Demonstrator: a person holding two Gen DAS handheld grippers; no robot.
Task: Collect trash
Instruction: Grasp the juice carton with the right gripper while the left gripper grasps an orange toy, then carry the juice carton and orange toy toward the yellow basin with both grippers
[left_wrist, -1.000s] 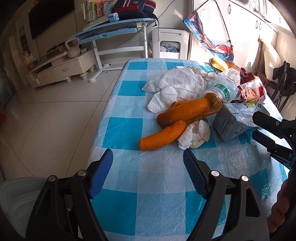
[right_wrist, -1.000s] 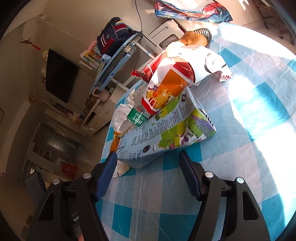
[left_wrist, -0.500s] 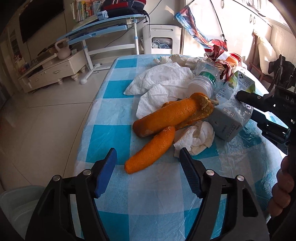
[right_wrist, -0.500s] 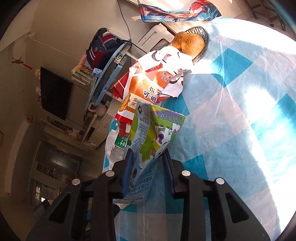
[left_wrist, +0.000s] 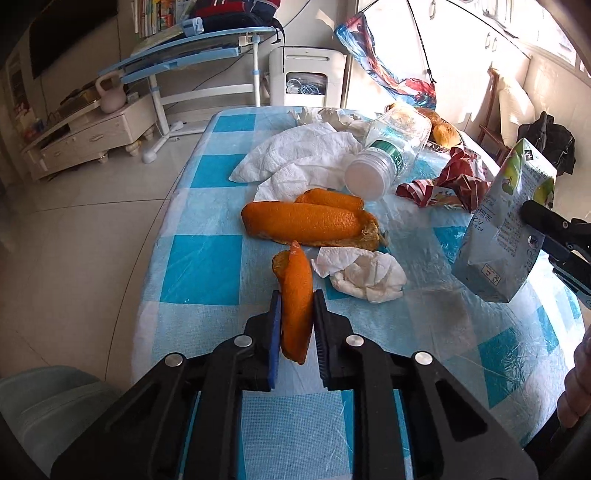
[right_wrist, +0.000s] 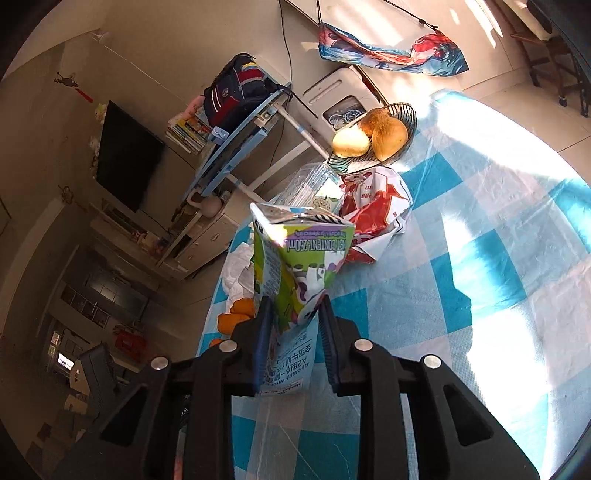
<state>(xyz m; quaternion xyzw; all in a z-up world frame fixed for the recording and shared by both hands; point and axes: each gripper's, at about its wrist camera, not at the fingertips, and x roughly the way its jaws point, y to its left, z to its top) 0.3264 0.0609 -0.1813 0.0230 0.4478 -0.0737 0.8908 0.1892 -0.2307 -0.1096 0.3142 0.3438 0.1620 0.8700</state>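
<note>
The left claw (left_wrist: 296, 314) is pinching a curled strip of orange peel (left_wrist: 295, 291) off the blue-checked worktop (left_wrist: 199, 269), while the right claw (right_wrist: 293, 325) is closing on a crumpled green-and-white milk carton (right_wrist: 299, 258), lifting both clear as trash.

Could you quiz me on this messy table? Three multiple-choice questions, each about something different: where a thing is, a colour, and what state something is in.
1. Where is the fruit basket?
A. at the table's far end
B. on the floor
C. on the TV stand

2. What colour is the peel in the left gripper?
A. green
B. orange
C. purple

3. How is the milk carton?
A. lying flat on the table
B. lifted, pinched in the right gripper
C. inside the basket

Answers: 1 A, it sits past the wrapper. 2 B, plainly orange. 3 B, the closing jaws pinch it above the cloth.
</note>
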